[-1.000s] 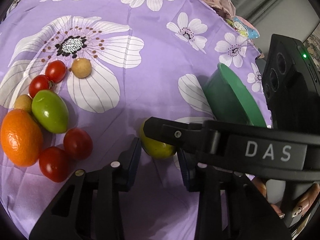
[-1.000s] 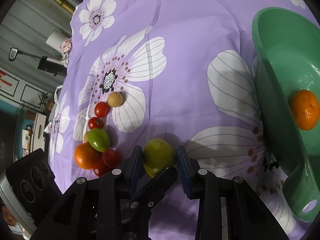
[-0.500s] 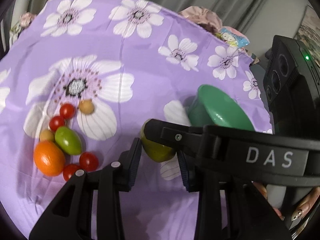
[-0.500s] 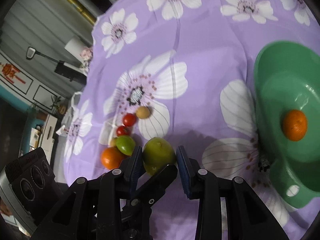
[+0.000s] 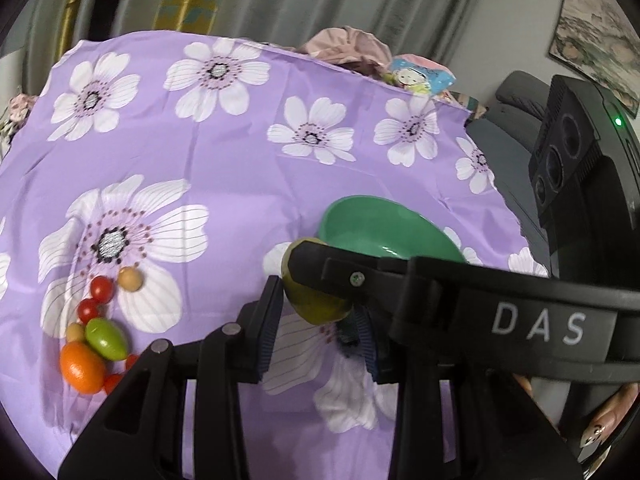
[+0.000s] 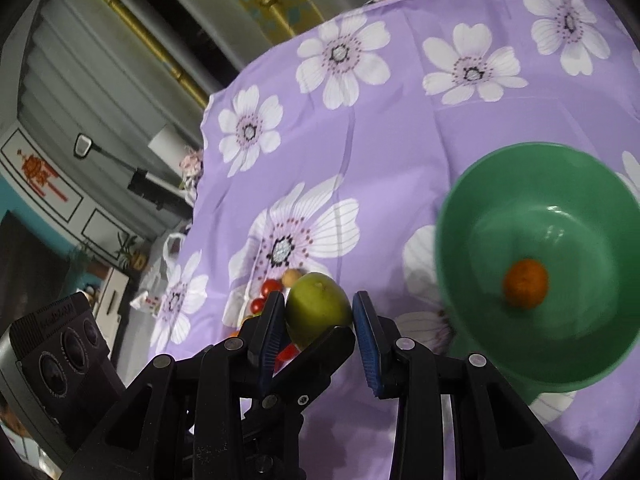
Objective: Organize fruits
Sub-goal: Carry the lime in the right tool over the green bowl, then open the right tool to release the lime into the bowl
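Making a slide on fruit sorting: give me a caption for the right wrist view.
Both grippers carry a green lemon above the floral cloth, beside a green bowl holding an orange.

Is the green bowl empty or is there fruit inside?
Not empty. One orange sits at the bottom of the green bowl; nothing else is inside.

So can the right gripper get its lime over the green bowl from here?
Probably yes. The right gripper, shut on the lime, is above the cloth, and nothing stands between it and the green bowl, which holds one orange.
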### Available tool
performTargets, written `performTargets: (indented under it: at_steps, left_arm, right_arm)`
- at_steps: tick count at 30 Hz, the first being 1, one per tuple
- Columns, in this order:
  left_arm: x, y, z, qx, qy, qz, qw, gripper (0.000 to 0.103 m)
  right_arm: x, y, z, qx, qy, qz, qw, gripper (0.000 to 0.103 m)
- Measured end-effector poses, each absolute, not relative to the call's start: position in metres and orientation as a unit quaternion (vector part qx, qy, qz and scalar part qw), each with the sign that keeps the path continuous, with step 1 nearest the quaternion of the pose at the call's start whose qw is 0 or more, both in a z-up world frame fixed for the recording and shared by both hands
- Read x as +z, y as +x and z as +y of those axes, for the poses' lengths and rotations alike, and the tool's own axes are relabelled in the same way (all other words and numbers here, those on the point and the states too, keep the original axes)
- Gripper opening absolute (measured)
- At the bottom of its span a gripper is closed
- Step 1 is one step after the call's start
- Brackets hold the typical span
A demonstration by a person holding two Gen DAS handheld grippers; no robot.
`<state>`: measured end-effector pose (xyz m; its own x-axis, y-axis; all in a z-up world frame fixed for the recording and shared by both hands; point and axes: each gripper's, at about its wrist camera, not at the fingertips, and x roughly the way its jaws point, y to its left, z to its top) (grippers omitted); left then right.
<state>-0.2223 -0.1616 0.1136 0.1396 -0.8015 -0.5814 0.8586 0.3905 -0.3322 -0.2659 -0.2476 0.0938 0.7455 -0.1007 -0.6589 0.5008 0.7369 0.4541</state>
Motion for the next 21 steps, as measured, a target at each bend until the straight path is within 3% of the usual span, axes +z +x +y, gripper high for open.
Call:
performTargets:
  at_steps: [21]
  left_arm:
    - [0.113,-0.262,-0.24,-0.606,0.09,0.357,0.705,0.035]
  right_arm:
    - [0.092,-0.334,-0.309,-0.238,0.39,0.256,0.852,0.038]
